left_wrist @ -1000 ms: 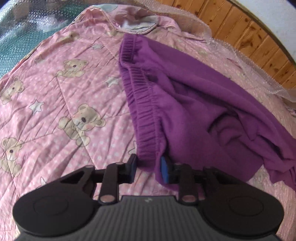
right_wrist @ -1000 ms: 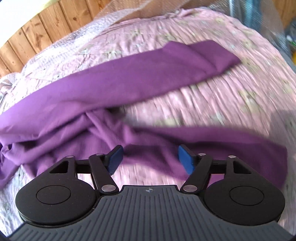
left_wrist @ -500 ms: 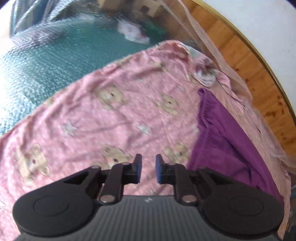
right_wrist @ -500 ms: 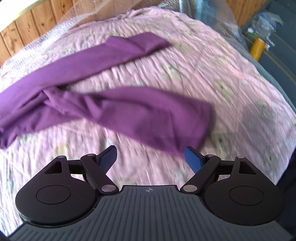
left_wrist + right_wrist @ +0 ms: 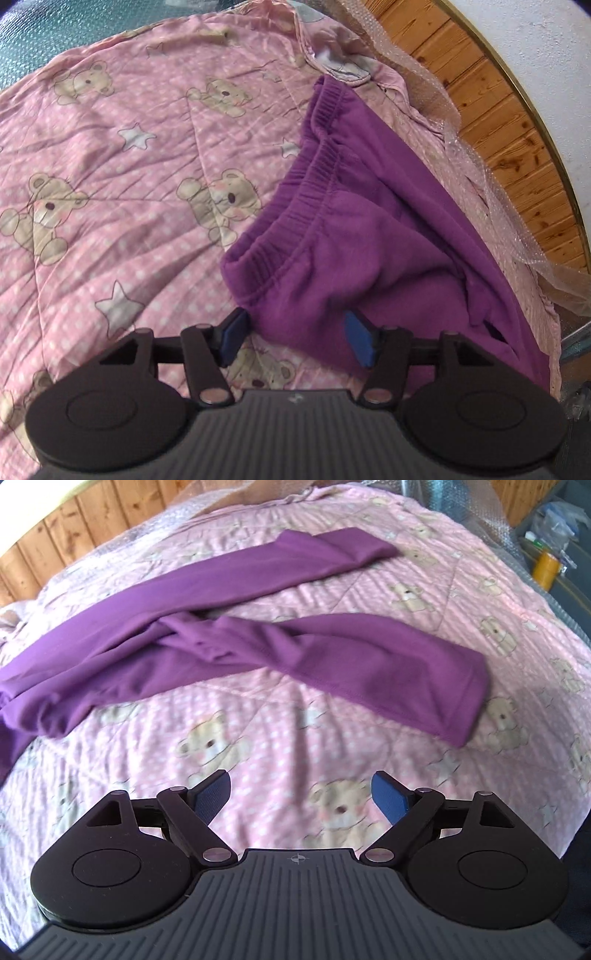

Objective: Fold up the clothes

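Observation:
Purple trousers (image 5: 369, 229) lie on a pink teddy-bear quilt (image 5: 110, 177). In the left wrist view the elastic waistband (image 5: 310, 184) runs away from me, and my left gripper (image 5: 295, 338) is open with the near waist corner lying between its fingers. In the right wrist view the two trouser legs (image 5: 332, 657) spread across the quilt (image 5: 258, 757), the nearer one twisted where it meets the far leg (image 5: 295, 559). My right gripper (image 5: 301, 797) is open and empty, above bare quilt short of the near leg's hem.
A wooden plank wall (image 5: 509, 110) and bubble wrap (image 5: 480, 184) border the bed's far side. A teal surface (image 5: 37, 33) lies beyond the quilt at the left. Boxes and an orange bottle (image 5: 546, 568) sit off the bed at the right.
My left gripper let go of the waistband, swung away, then returned open around the waist corner. My right gripper drew back from the near leg, which now lies further off.

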The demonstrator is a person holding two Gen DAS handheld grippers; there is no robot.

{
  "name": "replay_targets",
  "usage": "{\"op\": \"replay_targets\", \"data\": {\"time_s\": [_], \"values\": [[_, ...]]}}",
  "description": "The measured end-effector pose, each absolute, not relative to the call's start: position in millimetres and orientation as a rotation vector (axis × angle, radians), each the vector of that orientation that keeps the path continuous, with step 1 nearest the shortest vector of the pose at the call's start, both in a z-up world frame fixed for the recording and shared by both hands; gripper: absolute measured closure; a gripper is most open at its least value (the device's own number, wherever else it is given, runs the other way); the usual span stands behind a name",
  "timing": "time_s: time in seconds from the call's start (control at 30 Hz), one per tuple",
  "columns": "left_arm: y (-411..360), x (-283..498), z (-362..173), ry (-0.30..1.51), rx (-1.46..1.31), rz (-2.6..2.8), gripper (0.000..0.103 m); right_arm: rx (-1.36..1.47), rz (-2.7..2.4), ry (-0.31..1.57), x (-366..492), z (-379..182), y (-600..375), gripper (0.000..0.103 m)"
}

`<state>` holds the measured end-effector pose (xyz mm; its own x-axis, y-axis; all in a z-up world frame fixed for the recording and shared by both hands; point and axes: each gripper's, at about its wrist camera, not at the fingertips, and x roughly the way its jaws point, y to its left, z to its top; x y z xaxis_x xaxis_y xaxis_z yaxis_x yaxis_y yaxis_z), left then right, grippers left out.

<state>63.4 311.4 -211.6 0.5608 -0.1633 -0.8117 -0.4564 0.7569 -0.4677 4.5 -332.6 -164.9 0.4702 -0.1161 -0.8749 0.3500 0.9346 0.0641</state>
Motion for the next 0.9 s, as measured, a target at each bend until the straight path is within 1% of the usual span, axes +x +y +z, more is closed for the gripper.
{"op": "replay_targets", "data": {"time_s": [0.03, 0.07, 0.1, 0.13, 0.27, 0.4, 0.5, 0.6, 0.73, 0.9], "values": [[310.6, 66.9, -210.8, 0.976, -0.719, 0.188, 0.050, 0.253, -0.288, 1.049, 3.4, -165.3, -329.4, 0.017], [309.5, 70.6, -209.2, 0.971, -0.712, 0.182, 0.059, 0.258, -0.286, 1.053, 2.2, -165.6, -326.2, 0.017], [308.1, 74.4, -207.3, 0.965, -0.703, 0.175, 0.091, 0.261, -0.287, 1.057, 1.1, -166.2, -324.7, 0.017], [306.8, 78.2, -205.4, 0.960, -0.693, 0.169, 0.101, 0.262, -0.292, 1.060, -0.6, -167.2, -323.5, 0.017], [307.5, 71.9, -180.5, 0.868, -0.704, 0.172, 0.101, 0.279, -0.306, 1.058, -5.2, -167.5, -325.1, 0.017], [333.1, 21.6, -145.8, 0.759, -0.804, 0.197, 0.101, 0.255, -0.328, 1.044, -9.0, -162.4, -335.7, 0.017], [361.8, -5.8, -148.0, 0.798, -0.796, 0.314, 0.101, 0.205, -0.347, 1.019, -13.4, -155.7, -348.3, 0.017], [381.4, -9.0, -174.7, 0.895, -0.790, 0.389, 0.101, 0.164, -0.374, 1.029, -11.9, -159.5, -367.1, 0.016], [364.2, 3.8, -190.6, 0.954, -0.721, 0.405, 0.101, 0.083, -0.318, 1.054, 3.6, -171.5, -380.3, 0.016], [350.3, 11.2, -185.3, 0.935, -0.671, 0.430, 0.101, -0.131, -0.190, 1.025, 31.7, -181.8, -373.5, 0.016]]}}
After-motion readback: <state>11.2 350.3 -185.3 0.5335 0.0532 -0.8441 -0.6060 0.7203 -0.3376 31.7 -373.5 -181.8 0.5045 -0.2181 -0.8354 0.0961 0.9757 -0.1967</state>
